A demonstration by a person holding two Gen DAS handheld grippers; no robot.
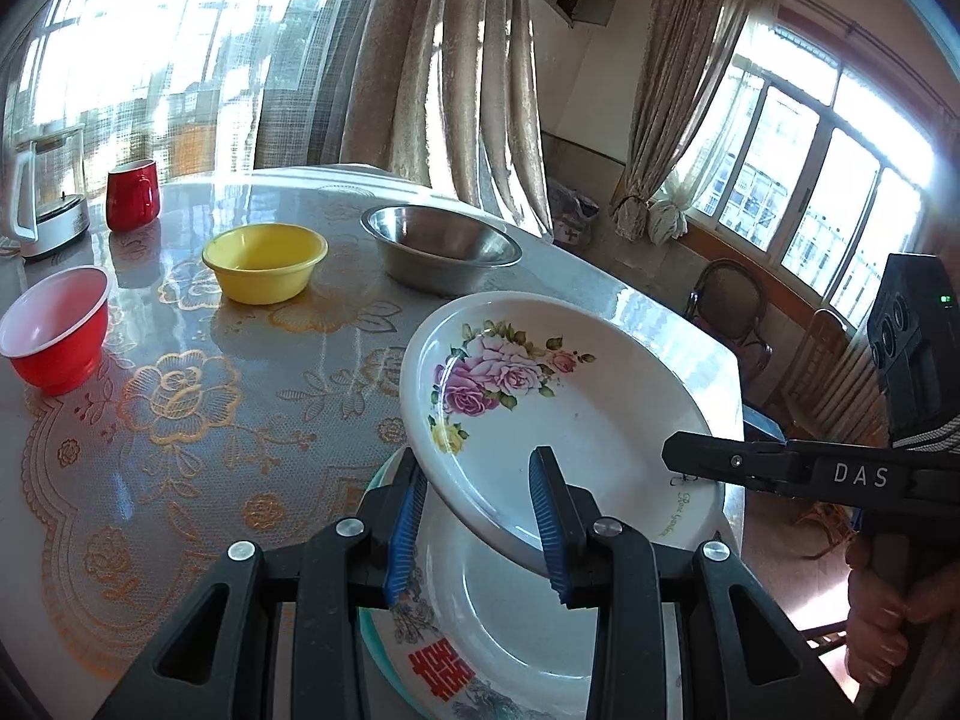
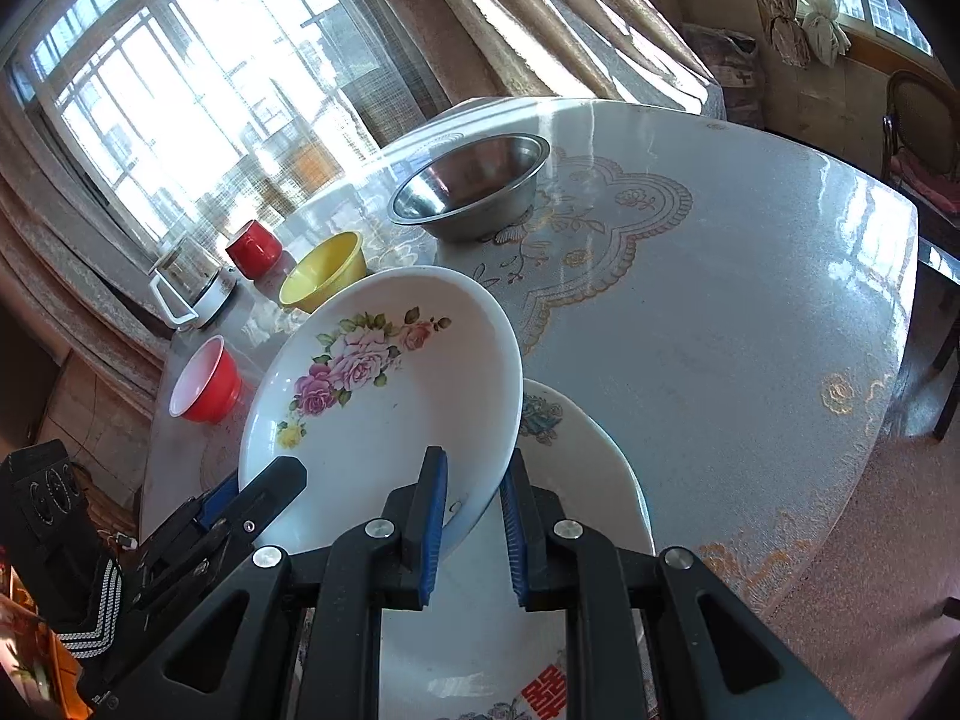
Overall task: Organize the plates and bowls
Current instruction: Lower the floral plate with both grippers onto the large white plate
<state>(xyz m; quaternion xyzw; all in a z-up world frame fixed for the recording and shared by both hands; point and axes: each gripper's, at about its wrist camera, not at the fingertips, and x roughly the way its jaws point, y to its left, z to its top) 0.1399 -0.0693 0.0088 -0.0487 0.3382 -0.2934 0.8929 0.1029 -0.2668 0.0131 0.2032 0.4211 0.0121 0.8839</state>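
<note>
A white plate with pink roses (image 1: pixel 540 396) (image 2: pixel 384 384) hangs tilted above a white plate with a red character (image 1: pixel 510 618) (image 2: pixel 480 648), which lies on a teal plate (image 1: pixel 375 648). My left gripper (image 1: pixel 480 516) has its blue pads on either side of the rose plate's near rim, with gaps showing. My right gripper (image 2: pixel 474 522) clamps the plate's other edge; it shows in the left wrist view (image 1: pixel 696 462). A yellow bowl (image 1: pixel 264 261) (image 2: pixel 324 270), a steel bowl (image 1: pixel 441 246) (image 2: pixel 474 186) and a red bowl (image 1: pixel 54 330) (image 2: pixel 204 381) stand apart farther back.
A red mug (image 1: pixel 133 195) (image 2: pixel 255 249) and a glass kettle (image 1: pixel 48 192) (image 2: pixel 189 279) stand at the table's far side. The table (image 1: pixel 180 420) (image 2: pixel 720 330) has a lace-pattern cloth. Its edge runs on the right, with chairs (image 1: pixel 738 312) beyond.
</note>
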